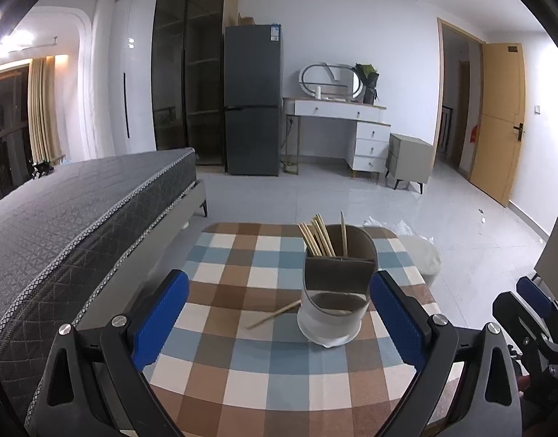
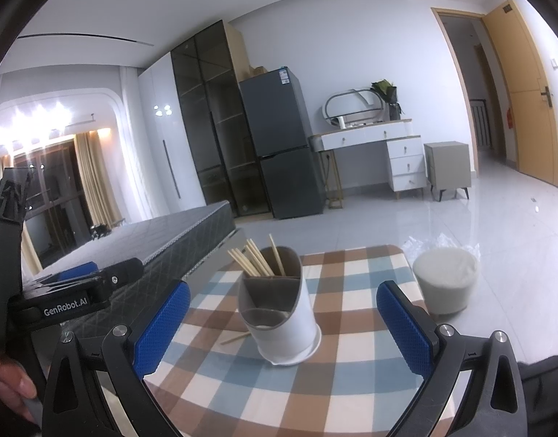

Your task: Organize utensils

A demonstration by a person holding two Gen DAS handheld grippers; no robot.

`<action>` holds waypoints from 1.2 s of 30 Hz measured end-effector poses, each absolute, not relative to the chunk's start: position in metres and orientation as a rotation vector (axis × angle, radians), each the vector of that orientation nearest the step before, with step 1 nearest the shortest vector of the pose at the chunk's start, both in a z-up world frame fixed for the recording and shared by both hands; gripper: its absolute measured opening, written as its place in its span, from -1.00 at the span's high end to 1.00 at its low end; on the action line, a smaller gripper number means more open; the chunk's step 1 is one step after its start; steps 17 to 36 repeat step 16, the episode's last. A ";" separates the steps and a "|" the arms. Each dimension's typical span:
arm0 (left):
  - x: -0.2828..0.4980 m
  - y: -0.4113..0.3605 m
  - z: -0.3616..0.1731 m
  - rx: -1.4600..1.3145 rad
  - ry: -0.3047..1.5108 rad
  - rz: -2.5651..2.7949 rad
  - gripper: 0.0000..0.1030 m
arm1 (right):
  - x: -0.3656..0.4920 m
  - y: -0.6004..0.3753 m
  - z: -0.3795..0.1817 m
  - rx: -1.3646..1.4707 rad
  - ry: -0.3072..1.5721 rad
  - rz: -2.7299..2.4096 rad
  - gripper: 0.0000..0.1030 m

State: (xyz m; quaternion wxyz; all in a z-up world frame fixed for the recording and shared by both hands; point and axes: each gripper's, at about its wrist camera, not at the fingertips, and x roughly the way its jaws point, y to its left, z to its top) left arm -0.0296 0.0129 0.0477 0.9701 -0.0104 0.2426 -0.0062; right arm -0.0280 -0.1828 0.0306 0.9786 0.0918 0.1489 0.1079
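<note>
A grey and white utensil holder stands upright on the checked tablecloth; it also shows in the right wrist view. Several wooden chopsticks stand in its rear compartment. One loose chopstick lies on the cloth just left of the holder's base, also seen in the right wrist view. My left gripper is open and empty, a little in front of the holder. My right gripper is open and empty, with the holder between its blue pads.
A grey bed lies along the table's left edge. A white stool stands on the floor past the table's right side. A fridge, a dressing table and a door stand far back.
</note>
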 end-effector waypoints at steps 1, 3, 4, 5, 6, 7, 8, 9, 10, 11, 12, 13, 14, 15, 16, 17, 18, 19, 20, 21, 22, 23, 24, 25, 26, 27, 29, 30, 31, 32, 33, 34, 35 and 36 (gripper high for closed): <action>-0.030 0.014 0.047 -0.023 0.492 -0.016 -0.89 | -0.028 -0.183 0.031 0.185 0.300 0.217 -1.00; -0.029 0.013 0.047 -0.017 0.495 -0.016 -0.89 | -0.028 -0.183 0.031 0.185 0.301 0.218 -1.00; -0.029 0.013 0.047 -0.012 0.496 -0.016 -0.89 | -0.028 -0.183 0.031 0.184 0.301 0.218 -1.00; -0.029 0.013 0.047 -0.011 0.496 -0.017 -0.89 | -0.028 -0.183 0.031 0.184 0.301 0.219 -1.00; -0.030 0.012 0.048 -0.010 0.492 -0.014 -0.89 | -0.028 -0.183 0.031 0.184 0.300 0.219 -1.00; -0.030 0.013 0.048 -0.010 0.489 -0.011 -0.89 | -0.028 -0.183 0.031 0.183 0.300 0.219 -1.00; -0.030 0.014 0.048 -0.009 0.489 -0.010 -0.89 | -0.028 -0.183 0.031 0.182 0.300 0.218 -1.00; -0.030 0.014 0.048 -0.009 0.490 -0.009 -0.89 | -0.027 -0.183 0.030 0.184 0.301 0.218 -1.00; -0.029 0.014 0.048 -0.009 0.491 -0.007 -0.89 | -0.028 -0.184 0.030 0.184 0.302 0.219 -1.00; -0.029 0.014 0.047 -0.010 0.492 -0.006 -0.89 | -0.028 -0.183 0.030 0.183 0.301 0.218 -1.00; -0.028 0.014 0.047 -0.010 0.494 -0.007 -0.89 | -0.028 -0.183 0.030 0.182 0.301 0.217 -1.00; -0.029 0.014 0.047 -0.011 0.495 -0.008 -0.89 | -0.027 -0.183 0.030 0.183 0.302 0.218 -1.00; -0.029 0.014 0.048 -0.013 0.495 -0.011 -0.89 | -0.028 -0.184 0.030 0.184 0.303 0.219 -1.00; -0.029 0.014 0.048 -0.015 0.496 -0.015 -0.89 | -0.027 -0.183 0.029 0.185 0.303 0.219 -1.00; -0.029 0.014 0.048 -0.015 0.499 -0.022 -0.89 | -0.028 -0.184 0.029 0.185 0.304 0.219 -1.00; -0.029 0.014 0.048 -0.015 0.499 -0.022 -0.89 | -0.028 -0.184 0.029 0.185 0.304 0.219 -1.00; -0.029 0.014 0.048 -0.015 0.499 -0.022 -0.89 | -0.028 -0.184 0.029 0.185 0.304 0.219 -1.00; -0.029 0.014 0.048 -0.015 0.499 -0.022 -0.89 | -0.028 -0.184 0.029 0.185 0.304 0.219 -1.00; -0.029 0.014 0.048 -0.015 0.499 -0.022 -0.89 | -0.028 -0.184 0.029 0.185 0.304 0.219 -1.00; -0.029 0.014 0.048 -0.015 0.499 -0.022 -0.89 | -0.028 -0.184 0.029 0.185 0.304 0.219 -1.00; -0.029 0.014 0.048 -0.015 0.499 -0.022 -0.89 | -0.028 -0.184 0.029 0.185 0.304 0.219 -1.00; -0.029 0.014 0.048 -0.015 0.499 -0.022 -0.89 | -0.028 -0.184 0.029 0.185 0.304 0.219 -1.00; -0.029 0.014 0.048 -0.015 0.499 -0.022 -0.89 | -0.028 -0.184 0.029 0.185 0.304 0.219 -1.00; -0.029 0.014 0.048 -0.015 0.499 -0.022 -0.89 | -0.028 -0.184 0.029 0.185 0.304 0.219 -1.00; -0.029 0.014 0.048 -0.015 0.499 -0.022 -0.89 | -0.028 -0.184 0.029 0.185 0.304 0.219 -1.00; -0.029 0.014 0.048 -0.015 0.499 -0.022 -0.89 | -0.028 -0.184 0.029 0.185 0.304 0.219 -1.00; -0.029 0.014 0.048 -0.015 0.499 -0.022 -0.89 | -0.028 -0.184 0.029 0.185 0.304 0.219 -1.00; -0.029 0.014 0.048 -0.015 0.499 -0.022 -0.89 | -0.028 -0.184 0.029 0.185 0.304 0.219 -1.00; -0.029 0.014 0.048 -0.015 0.499 -0.022 -0.89 | -0.028 -0.184 0.029 0.185 0.304 0.219 -1.00; -0.029 0.014 0.048 -0.015 0.499 -0.022 -0.89 | -0.028 -0.184 0.029 0.185 0.304 0.219 -1.00; -0.029 0.014 0.048 -0.015 0.499 -0.022 -0.89 | -0.028 -0.184 0.029 0.185 0.304 0.219 -1.00; -0.029 0.014 0.048 -0.015 0.499 -0.022 -0.89 | -0.028 -0.184 0.029 0.185 0.304 0.219 -1.00; -0.029 0.014 0.048 -0.015 0.499 -0.022 -0.89 | -0.028 -0.184 0.029 0.185 0.304 0.219 -1.00; -0.029 0.014 0.048 -0.015 0.499 -0.022 -0.89 | -0.028 -0.184 0.029 0.185 0.304 0.219 -1.00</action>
